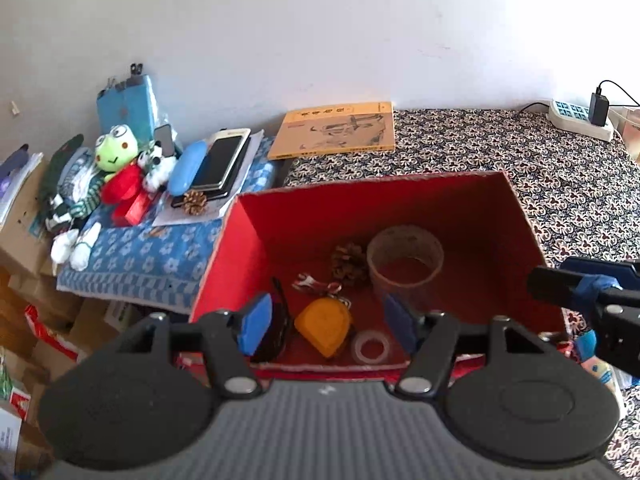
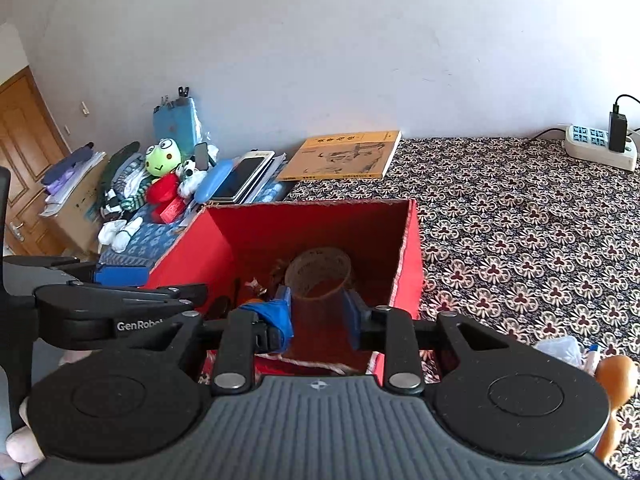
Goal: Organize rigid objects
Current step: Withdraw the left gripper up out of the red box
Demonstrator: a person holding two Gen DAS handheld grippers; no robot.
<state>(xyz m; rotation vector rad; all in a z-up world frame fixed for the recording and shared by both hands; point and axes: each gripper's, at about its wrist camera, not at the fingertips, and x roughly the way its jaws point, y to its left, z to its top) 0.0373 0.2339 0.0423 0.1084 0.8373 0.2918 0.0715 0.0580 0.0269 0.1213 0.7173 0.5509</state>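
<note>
An open red box (image 1: pixel 532 216) stands on the patterned cloth. Inside it lie a large brown tape roll (image 1: pixel 405 258), a pine cone (image 1: pixel 349 262), a yellow tape-measure-like case (image 1: pixel 323 330), a small clear tape roll (image 1: pixel 371 350) and a black item (image 1: pixel 280 320). My left gripper (image 1: pixel 328 330) hovers open over the box's near edge with nothing between its blue pads. My right gripper (image 2: pixel 318 316) is open above the near edge too. The brown tape roll (image 2: pixel 318 272) shows beyond its fingers, untouched. Each gripper appears in the other's view: right gripper (image 1: pixel 560 276), left gripper (image 2: pixel 152 284).
A yellow book (image 1: pixel 334 130) lies behind the box by the wall. A power strip (image 2: pixel 600 146) with a charger sits far right. To the left are a frog plush (image 1: pixel 116 150), phones (image 1: pixel 222 162), a blue case (image 1: pixel 186 168) and cardboard boxes (image 1: pixel 24 240). Patterned cloth (image 2: pixel 520 220) spreads right.
</note>
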